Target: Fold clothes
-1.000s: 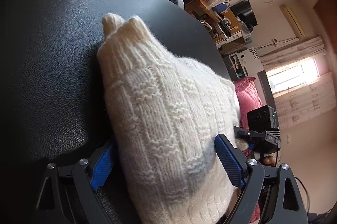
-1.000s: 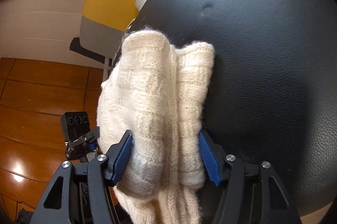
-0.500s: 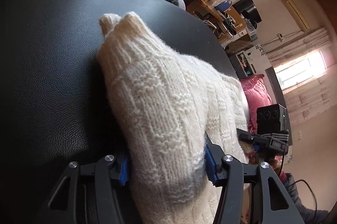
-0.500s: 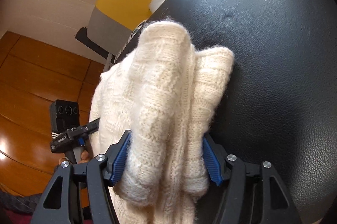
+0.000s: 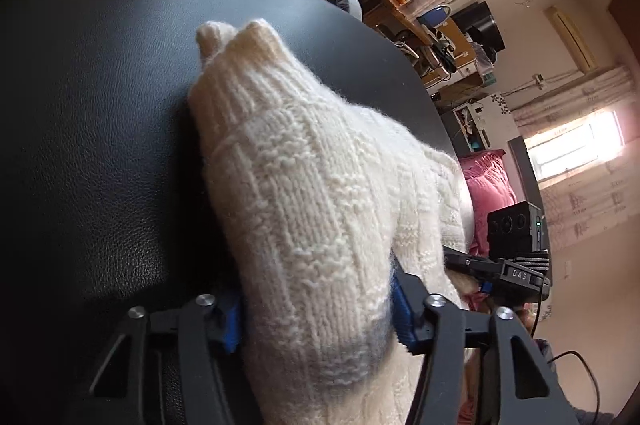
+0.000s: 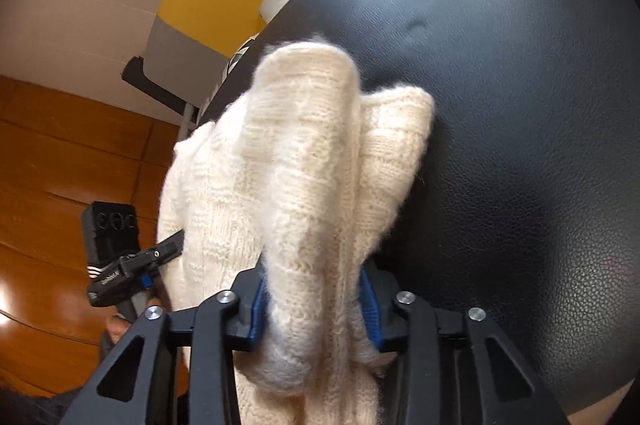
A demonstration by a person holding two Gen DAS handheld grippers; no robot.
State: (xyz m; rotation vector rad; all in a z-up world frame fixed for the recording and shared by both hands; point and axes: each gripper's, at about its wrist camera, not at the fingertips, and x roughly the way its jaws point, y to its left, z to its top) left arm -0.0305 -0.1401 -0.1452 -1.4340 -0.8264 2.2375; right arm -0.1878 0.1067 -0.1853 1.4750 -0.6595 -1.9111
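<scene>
Now both tongs, their jaws just closed in, pinch a cream knitted sweater (image 5: 320, 209): left gripper (image 5: 316, 321) and right gripper (image 6: 314, 309) each clamp a bunched fold above the black leather surface (image 5: 100, 105).

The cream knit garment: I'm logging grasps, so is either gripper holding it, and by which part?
Both hold the cream knit garment. The left gripper and the right gripper, jaws just closed, each pinch a bunched fold at its near end.
</scene>
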